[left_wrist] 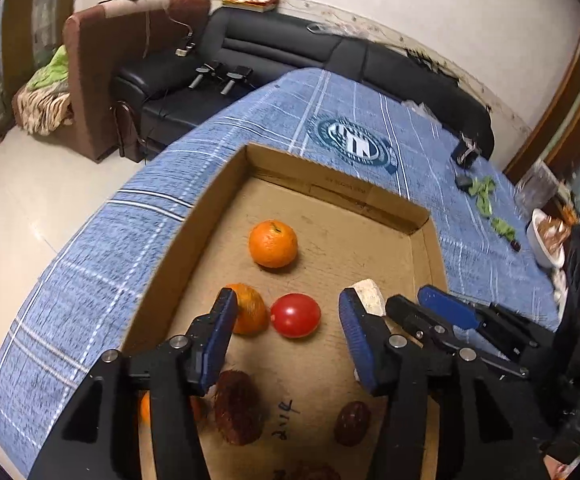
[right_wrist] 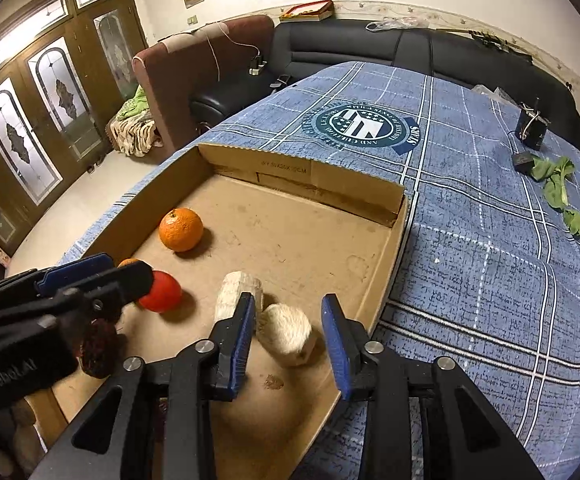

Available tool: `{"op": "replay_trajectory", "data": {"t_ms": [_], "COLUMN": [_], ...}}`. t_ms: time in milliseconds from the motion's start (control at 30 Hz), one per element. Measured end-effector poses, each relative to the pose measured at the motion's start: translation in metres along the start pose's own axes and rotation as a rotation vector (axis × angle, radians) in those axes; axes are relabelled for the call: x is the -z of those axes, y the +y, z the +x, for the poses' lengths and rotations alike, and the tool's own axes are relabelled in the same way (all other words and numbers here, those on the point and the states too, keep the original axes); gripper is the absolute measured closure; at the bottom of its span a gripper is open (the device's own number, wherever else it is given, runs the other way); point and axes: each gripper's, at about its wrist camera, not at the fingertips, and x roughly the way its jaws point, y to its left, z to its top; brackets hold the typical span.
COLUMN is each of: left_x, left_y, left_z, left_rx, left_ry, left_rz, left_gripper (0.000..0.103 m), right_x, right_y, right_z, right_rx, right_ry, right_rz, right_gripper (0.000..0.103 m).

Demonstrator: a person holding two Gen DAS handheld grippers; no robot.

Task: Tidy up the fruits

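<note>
Evidently sorting by kind: left gripper (left_wrist: pixel 288 330) hangs parted and empty over the tomato (left_wrist: pixel 295 315), right gripper (right_wrist: pixel 288 336) loosely straddles a pale chunk (right_wrist: pixel 288 334) inside the box (right_wrist: pixel 385 276)

Seeing blue plaid cloth (right_wrist: pixel 489 280) covering table, round dark-green emblem (right_wrist: pixel 365 124) printed on it. Green leafy scraps (right_wrist: pixel 557 184) lying on cloth toward far right, small black box (right_wrist: pixel 531 130) sitting beyond them. Noticing white bowl (left_wrist: pixel 539 236) sitting at right table edge in left wrist view. Black leather sofa (right_wrist: pixel 369 46) running along wall behind table, brown armchair (right_wrist: pixel 194 76) standing beside it. Red flat box (right_wrist: pixel 307 10) resting on ledge above sofa. Spotting crumpled blanket (right_wrist: pixel 134 130) lying on floor near wooden doors (right_wrist: pixel 42 108) with patterned glass.
</note>
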Motion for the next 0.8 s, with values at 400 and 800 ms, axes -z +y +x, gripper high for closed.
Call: {"op": "replay_trajectory", "data": {"t_ms": [400, 800], "left_x": [0.025, 0.062], "left_y": [-0.005, -0.059], "left_z": [-0.064, -0.084], "left_rx": [-0.056, -0.243], "left_ry": [-0.169, -0.310], "left_rz": [-0.029, 0.100], "left_gripper": [0.030, 0.021], "right_x": [0.030, 0.090], "right_y": [-0.023, -0.047], "right_z": [-0.077, -0.128], "right_rx": [0.017, 0.134], "right_ry": [-0.145, -0.234], "right_rz": [0.095, 0.164], "right_gripper": [0.048, 0.040]}}
